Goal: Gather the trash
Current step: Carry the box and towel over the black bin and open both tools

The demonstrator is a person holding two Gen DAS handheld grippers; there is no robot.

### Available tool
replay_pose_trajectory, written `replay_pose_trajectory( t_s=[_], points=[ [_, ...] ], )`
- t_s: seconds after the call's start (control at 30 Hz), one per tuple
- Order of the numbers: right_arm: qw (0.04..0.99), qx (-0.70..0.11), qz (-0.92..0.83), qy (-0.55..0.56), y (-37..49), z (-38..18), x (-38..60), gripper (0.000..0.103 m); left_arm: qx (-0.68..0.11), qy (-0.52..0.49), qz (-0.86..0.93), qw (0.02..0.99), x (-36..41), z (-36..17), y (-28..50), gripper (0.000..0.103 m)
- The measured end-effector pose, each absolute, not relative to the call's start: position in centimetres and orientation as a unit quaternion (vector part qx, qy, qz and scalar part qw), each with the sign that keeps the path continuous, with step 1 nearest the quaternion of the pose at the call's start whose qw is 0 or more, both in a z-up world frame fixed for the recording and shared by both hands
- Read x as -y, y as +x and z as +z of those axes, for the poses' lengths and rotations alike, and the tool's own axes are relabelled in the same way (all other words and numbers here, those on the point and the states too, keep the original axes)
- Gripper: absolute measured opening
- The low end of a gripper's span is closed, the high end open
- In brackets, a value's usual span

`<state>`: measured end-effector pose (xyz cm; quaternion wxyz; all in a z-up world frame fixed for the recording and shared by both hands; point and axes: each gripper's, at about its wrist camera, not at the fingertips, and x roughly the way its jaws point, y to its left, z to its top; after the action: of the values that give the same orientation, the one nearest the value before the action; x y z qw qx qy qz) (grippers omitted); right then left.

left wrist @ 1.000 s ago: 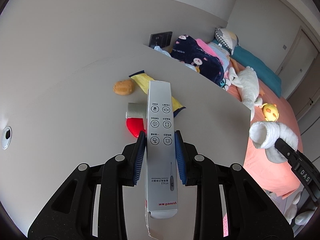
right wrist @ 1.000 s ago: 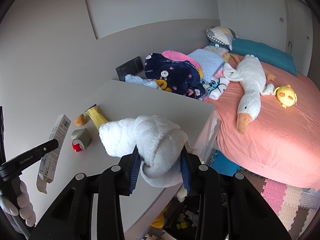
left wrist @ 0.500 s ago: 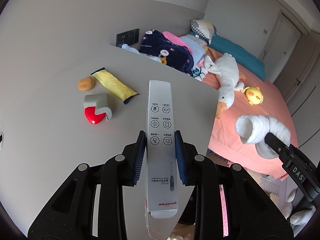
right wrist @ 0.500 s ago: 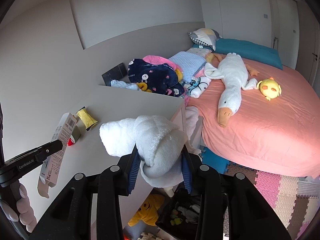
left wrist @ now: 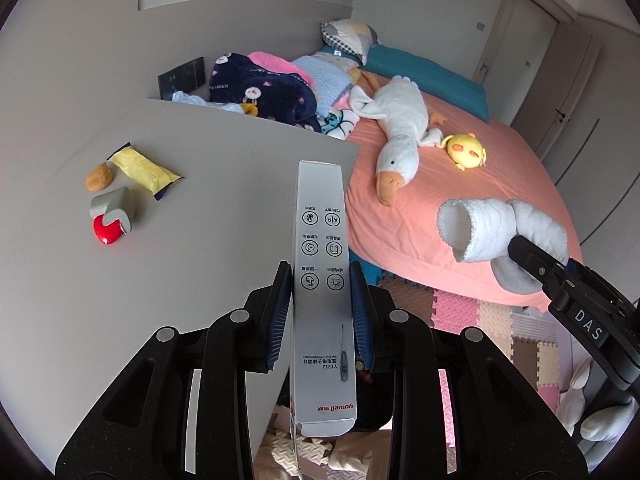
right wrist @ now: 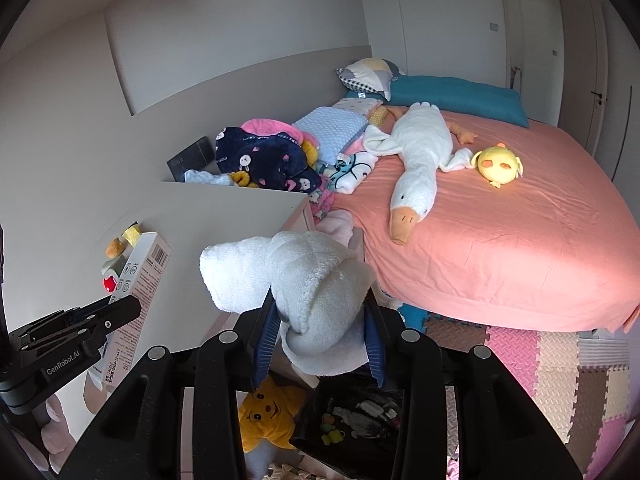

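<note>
We held the thermometer box (left wrist: 323, 280) upright between the blue pads of the left gripper (left wrist: 320, 312), which clamped its 2 long sides about midway up. The right gripper (right wrist: 320, 328) carried the white rolled towel (right wrist: 296, 280), pinched at its lower fold; its jaws were easing apart, yet the pads still pressed the cloth. Both loads hung past the front edge of the grey table (left wrist: 200, 208).

On the table, well apart from either gripper, lay a yellow wrapper (left wrist: 142, 168), an orange lump (left wrist: 99, 176) just beside it, and a grey and red piece (left wrist: 110, 220) close by.

Beyond the table's edge spread the pink bed (right wrist: 500, 240) with a goose plush (right wrist: 416, 168) and a yellow chick plush (right wrist: 498, 164). Below the right gripper sat a dark bin (right wrist: 356, 416) beside a yellow star toy (right wrist: 266, 412) on foam floor mats (right wrist: 560, 380), with open floor toward the bed.
</note>
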<state>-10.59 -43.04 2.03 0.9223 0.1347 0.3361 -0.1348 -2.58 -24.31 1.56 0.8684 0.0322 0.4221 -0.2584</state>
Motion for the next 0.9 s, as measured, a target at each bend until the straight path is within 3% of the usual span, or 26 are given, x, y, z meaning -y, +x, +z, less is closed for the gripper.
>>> replay_pose_trajectory(
  t_s=[0.9],
  points=[
    [0.902, -0.347, -0.199, 0.165, -13.5, 0.1, 48.8, 0.041, -0.426, 0.117, -0.343, 0.829, 33.1, -0.7, -7.0, 0.029]
  ],
)
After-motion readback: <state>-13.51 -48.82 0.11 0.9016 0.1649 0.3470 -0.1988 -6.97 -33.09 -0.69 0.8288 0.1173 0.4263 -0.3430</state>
